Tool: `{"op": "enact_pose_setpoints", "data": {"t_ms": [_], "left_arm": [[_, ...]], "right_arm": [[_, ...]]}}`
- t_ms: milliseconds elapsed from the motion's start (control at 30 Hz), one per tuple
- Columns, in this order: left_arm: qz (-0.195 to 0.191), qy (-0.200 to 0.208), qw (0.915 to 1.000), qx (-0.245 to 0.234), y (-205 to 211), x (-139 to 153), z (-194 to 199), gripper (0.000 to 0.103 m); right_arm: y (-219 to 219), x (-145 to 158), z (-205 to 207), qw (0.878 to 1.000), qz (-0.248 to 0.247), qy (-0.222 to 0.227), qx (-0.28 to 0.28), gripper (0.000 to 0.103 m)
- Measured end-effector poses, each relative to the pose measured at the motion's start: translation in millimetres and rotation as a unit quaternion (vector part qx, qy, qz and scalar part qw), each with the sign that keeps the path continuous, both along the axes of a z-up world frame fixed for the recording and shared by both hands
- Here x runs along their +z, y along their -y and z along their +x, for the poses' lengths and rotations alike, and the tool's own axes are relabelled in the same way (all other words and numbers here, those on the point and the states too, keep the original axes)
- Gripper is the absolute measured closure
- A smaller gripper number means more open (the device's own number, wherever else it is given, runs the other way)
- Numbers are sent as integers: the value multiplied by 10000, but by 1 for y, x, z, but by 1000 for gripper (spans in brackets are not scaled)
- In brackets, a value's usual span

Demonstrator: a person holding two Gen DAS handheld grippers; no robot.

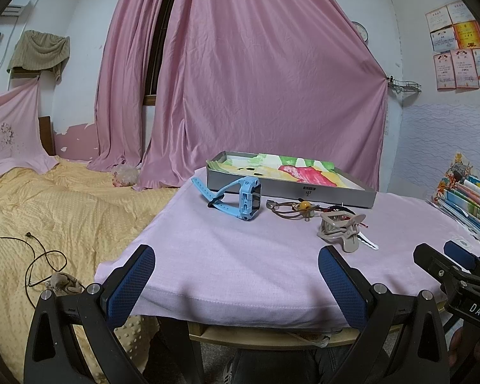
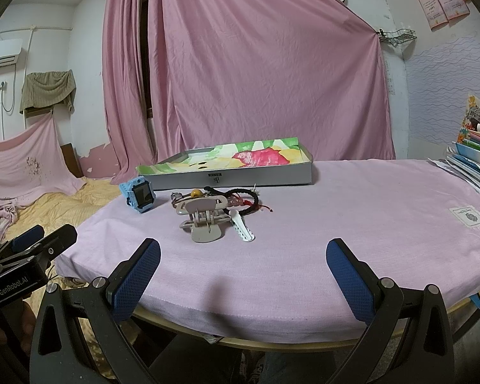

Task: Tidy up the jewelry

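**Two open grippers before a table of jewelry**

Left gripper (image 1: 236, 284) — its blue-padded fingers (image 1: 131, 284) are spread wide apart and hold nothing; they hang over the near edge of the table's pink cloth (image 1: 240, 256). Ahead of the fingers and slightly toward the left one, a light blue watch (image 1: 240, 196) stands on its side, its strap looped out to the left. Ahead and toward the right finger lies a brown cord bracelet (image 1: 291, 208) with an amber bead, and just beyond it to the right a dark braided bracelet, partly hidden. Nearer the right finger sits a beige claw hair clip (image 1: 339, 227), with a white toothed clip lying against its right side. Behind all of these, farthest from the fingertips, a shallow grey tray (image 1: 291, 188) lined with a floral print rests flat on the cloth. The right gripper (image 1: 444, 262) enters at the lower right edge of this view.

Right gripper (image 2: 243, 275) — the padded fingers (image 2: 348, 281) likewise stand wide apart, empty, above the cloth (image 2: 352, 211). The hair clip (image 2: 201, 220) lies ahead, nearer the left finger, with the white clip (image 2: 243, 227) touching its right side. Beyond it are the black and red braided bracelet (image 2: 246, 201) and the beaded cord bracelet (image 2: 192, 194); the watch (image 2: 139, 195) stands left of them, screen facing the camera. The tray (image 2: 233, 176) lies behind the group. The left gripper (image 2: 32, 243) shows at the left edge. A stack of books (image 2: 476, 153) sits far to the right.
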State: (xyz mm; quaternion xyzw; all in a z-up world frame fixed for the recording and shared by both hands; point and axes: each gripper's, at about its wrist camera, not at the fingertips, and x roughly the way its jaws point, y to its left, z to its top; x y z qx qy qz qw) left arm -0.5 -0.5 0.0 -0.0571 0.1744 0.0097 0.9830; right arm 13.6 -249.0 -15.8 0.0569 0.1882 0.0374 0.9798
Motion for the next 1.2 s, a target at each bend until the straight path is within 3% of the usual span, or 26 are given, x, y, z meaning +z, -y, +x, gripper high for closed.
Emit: {"op": "enact_pose_setpoints", "data": {"t_ms": [1200], "left_arm": [[-7, -37, 10000, -7, 3, 0, 3, 1]], "right_arm": [[-3, -5, 2, 10000, 15, -8, 17, 1]]}}
